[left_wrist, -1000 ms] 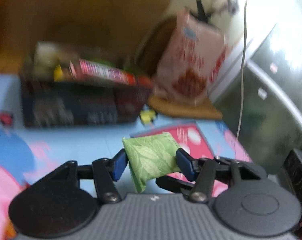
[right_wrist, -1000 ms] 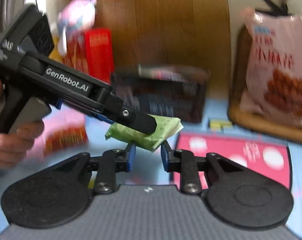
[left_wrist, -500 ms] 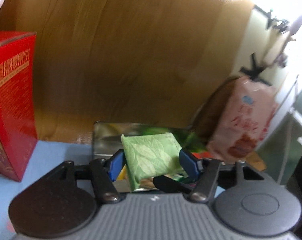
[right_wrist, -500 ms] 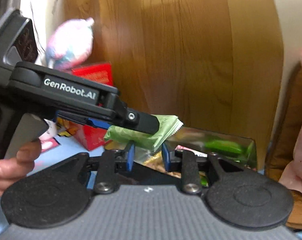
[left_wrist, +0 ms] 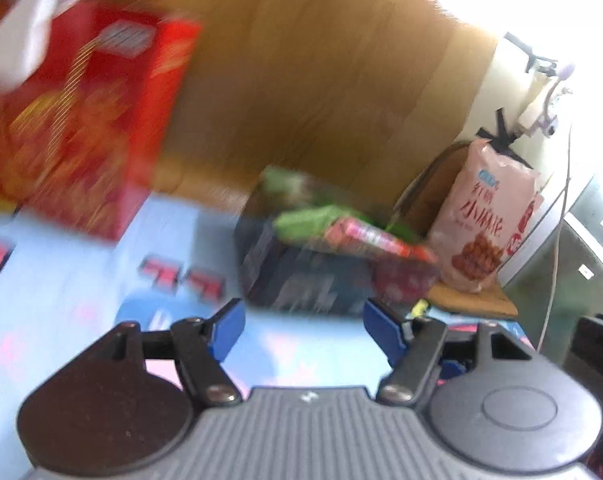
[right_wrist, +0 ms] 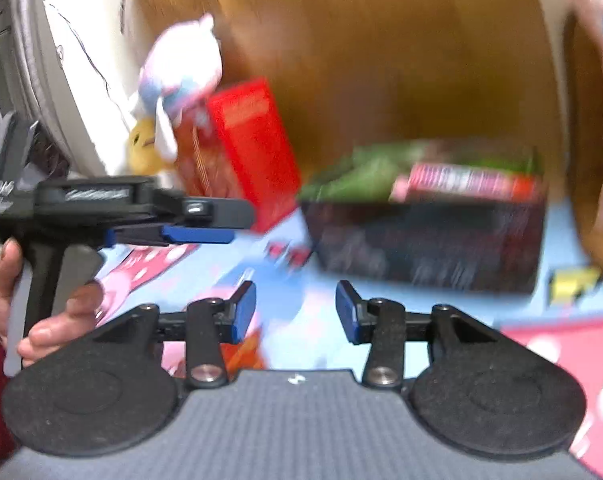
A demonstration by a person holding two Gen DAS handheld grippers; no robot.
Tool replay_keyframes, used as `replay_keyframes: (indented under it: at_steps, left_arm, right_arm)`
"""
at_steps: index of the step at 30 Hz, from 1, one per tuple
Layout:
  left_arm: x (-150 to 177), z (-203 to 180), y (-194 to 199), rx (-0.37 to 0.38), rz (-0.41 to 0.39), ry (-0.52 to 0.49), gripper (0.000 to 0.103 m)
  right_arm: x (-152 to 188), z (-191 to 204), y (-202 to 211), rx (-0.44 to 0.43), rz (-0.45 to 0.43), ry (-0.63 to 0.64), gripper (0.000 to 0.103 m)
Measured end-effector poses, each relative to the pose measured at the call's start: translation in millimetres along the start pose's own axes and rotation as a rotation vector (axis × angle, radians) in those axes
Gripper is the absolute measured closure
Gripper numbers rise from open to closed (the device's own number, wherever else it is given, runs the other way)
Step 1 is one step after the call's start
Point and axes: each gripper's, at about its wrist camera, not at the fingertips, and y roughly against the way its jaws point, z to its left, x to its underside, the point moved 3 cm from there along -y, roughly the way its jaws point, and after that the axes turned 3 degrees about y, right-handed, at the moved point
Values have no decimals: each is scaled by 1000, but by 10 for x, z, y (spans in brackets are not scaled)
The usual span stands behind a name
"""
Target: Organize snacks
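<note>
A dark snack box (left_wrist: 313, 276) (right_wrist: 425, 240) stands on the blue cartoon mat, holding green packets (left_wrist: 309, 218) (right_wrist: 361, 176) and a pink-red packet (left_wrist: 377, 240) (right_wrist: 461, 180). My left gripper (left_wrist: 303, 330) hovers in front of the box with its jaws opening and nothing between them. It also shows from the side in the right wrist view, as the left gripper (right_wrist: 205, 220) held in a hand (right_wrist: 41, 320). My right gripper (right_wrist: 295, 310) is opening too, empty, short of the box. Both views are blurred by motion.
A tall red carton (left_wrist: 85, 128) (right_wrist: 241, 152) stands left of the box, with a plush toy (right_wrist: 181, 68) behind it. A pink snack bag (left_wrist: 489, 220) leans on a wooden stool at the right. A wooden panel (left_wrist: 321, 80) backs the scene.
The green leaf-print packet held between both grippers is gone from the jaws; green packets lie in the box. Both grippers have opened and drawn back from the box.
</note>
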Motion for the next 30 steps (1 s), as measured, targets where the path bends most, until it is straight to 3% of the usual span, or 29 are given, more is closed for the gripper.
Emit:
replay_keyframes:
  at_steps: [7,9,10,13,23,26,30]
  left_arm:
    - [604,340,310,28,76,165,38]
    - [764,358,279,29,100,174,39]
    - [819,334,312,22,70,148,41]
    - [871,254,329,15,64,113,41]
    - [969,119,340,114,97,100,52]
    - [1014,48,323,156,115,91,52]
    - [1053,-12,312,152,113,64,50]
  right_arm:
    - [179,3,-281,-37,146,-164,58]
    - [256,27,-329,-58,182,-213,66]
    - [280,56,-322,-59,173,-220,70]
    - [322,180,-290,-71,207,-232,91]
    - [660,421,232,-4,102,-195,93]
    - [768,419,334,-19,88,-219,93]
    - [838,481,432,-15,81,-183,89]
